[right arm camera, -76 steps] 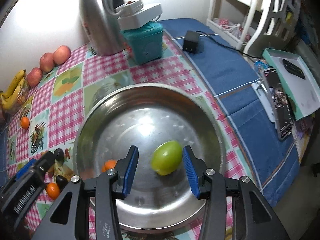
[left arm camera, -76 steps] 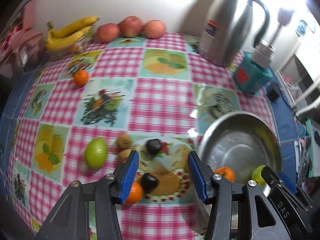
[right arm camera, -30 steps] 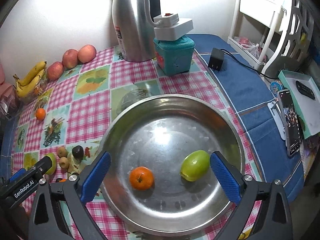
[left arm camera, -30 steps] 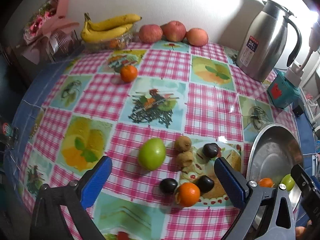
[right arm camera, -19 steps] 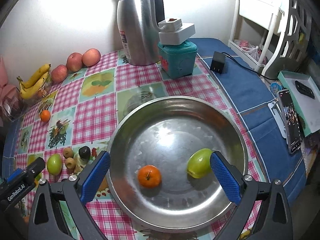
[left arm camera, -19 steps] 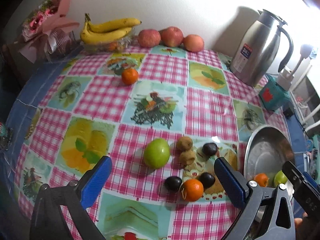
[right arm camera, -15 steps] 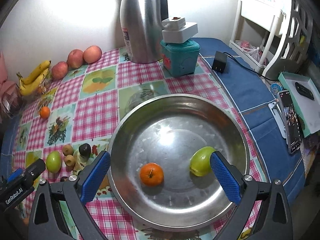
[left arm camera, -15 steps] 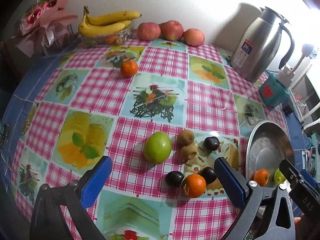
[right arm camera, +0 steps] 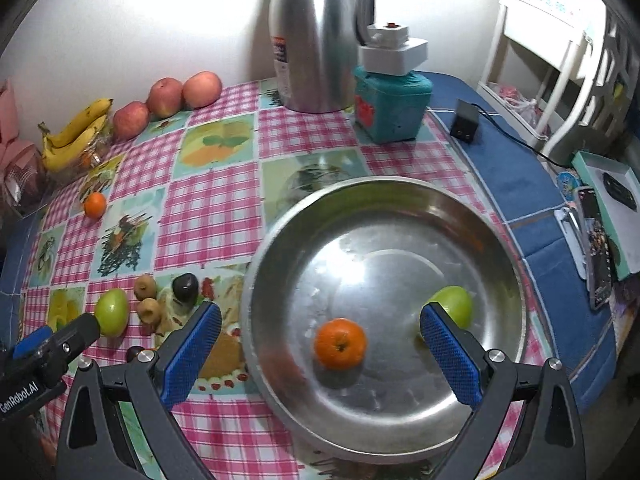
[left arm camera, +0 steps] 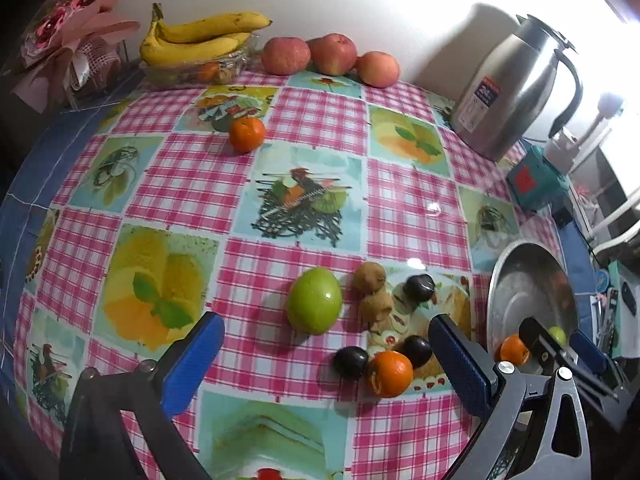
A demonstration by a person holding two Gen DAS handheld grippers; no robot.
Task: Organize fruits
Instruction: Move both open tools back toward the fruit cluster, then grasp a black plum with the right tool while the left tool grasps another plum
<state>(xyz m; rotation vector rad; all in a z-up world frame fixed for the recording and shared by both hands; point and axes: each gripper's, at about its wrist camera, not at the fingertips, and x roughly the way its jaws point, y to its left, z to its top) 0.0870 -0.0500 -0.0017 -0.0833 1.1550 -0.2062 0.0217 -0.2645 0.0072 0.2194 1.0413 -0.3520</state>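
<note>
Right wrist view: right gripper [right arm camera: 320,354] above the steel bowl [right arm camera: 500,232], jaws spread wide, nothing between the blue pads.
Left wrist view: left gripper [left arm camera: 324,360] over loose fruit on the checked tablecloth [left arm camera: 312,120], jaws spread wide, empty.
Writing: "GenRobot.AI" on the left gripper's body, seen from the right; flask [right arm camera: 316,32] label unreadable.
Hidden: bowl's near rim cut off by gripper arms; green fruit in bowl [right arm camera: 452,304] partly behind right pad.
In bowl: orange [right arm camera: 340,344], glossy, stem up; green fruit at right.
On cloth: green apple [left arm camera: 315,306], two kiwis [left arm camera: 376,304], three dark plums [left arm camera: 419,287], orange near [left arm camera: 389,373], orange far [left arm camera: 247,134].
Far edge: bananas [left arm camera: 200,38], three red apples [left arm camera: 332,56].
</note>
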